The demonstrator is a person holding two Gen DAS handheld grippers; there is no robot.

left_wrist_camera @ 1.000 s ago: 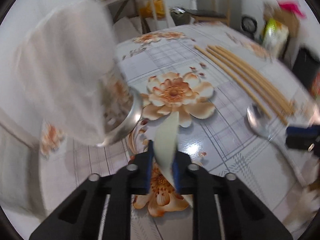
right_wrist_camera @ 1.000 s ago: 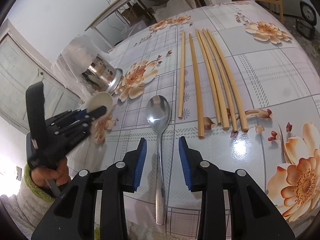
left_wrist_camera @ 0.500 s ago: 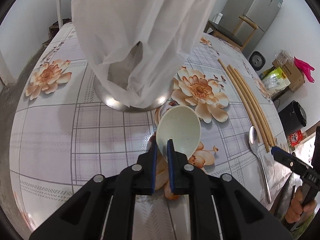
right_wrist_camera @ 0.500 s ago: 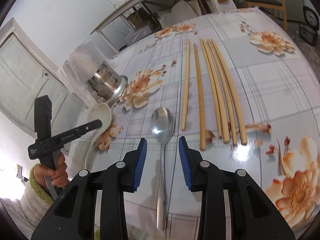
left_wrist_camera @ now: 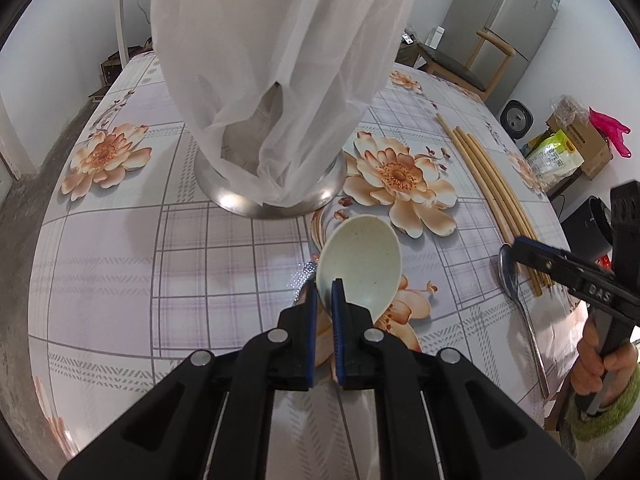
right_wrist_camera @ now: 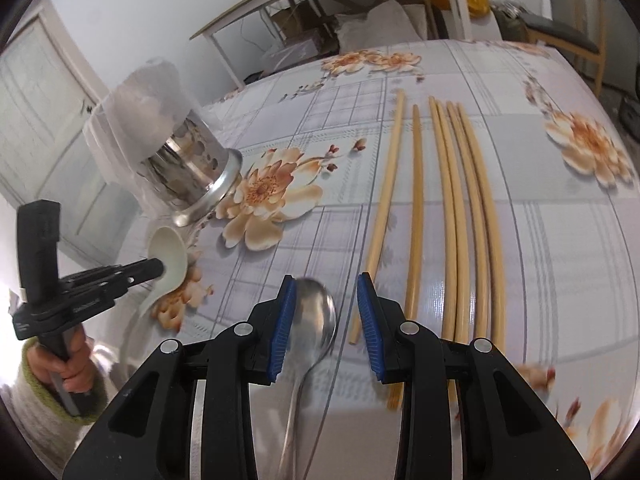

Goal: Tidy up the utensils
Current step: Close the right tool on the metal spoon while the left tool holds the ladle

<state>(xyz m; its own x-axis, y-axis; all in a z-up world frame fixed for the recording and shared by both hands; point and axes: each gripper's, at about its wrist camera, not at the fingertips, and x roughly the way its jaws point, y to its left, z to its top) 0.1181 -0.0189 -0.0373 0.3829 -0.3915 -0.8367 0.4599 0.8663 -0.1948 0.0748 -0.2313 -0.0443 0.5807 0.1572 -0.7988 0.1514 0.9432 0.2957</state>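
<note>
One steel holder (left_wrist_camera: 272, 196), draped in white cloth, contents hidden; left claw (left_wrist_camera: 325, 300) still clamps pale spoon (left_wrist_camera: 360, 264) beside it; right claw (right_wrist_camera: 326, 300), apart, now straddles metal spoon (right_wrist_camera: 314, 324).

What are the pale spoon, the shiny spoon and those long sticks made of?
Pale spoon: matte cream with fine specks, probably plastic or melamine. Shiny spoon: mirror-bright grey, likely stainless steel. Long sticks: smooth tan chopsticks, seemingly bamboo or wood.

Pale cream spoon (left_wrist_camera: 362, 264); shiny silver metal spoon (right_wrist_camera: 314, 330); tan chopsticks (right_wrist_camera: 452, 216); steel holder (right_wrist_camera: 192, 184) under white cloth (left_wrist_camera: 280, 64); tabletop (left_wrist_camera: 120, 264) grey plaid with peach flowers; blue-padded black fingers (right_wrist_camera: 286, 320).
</note>
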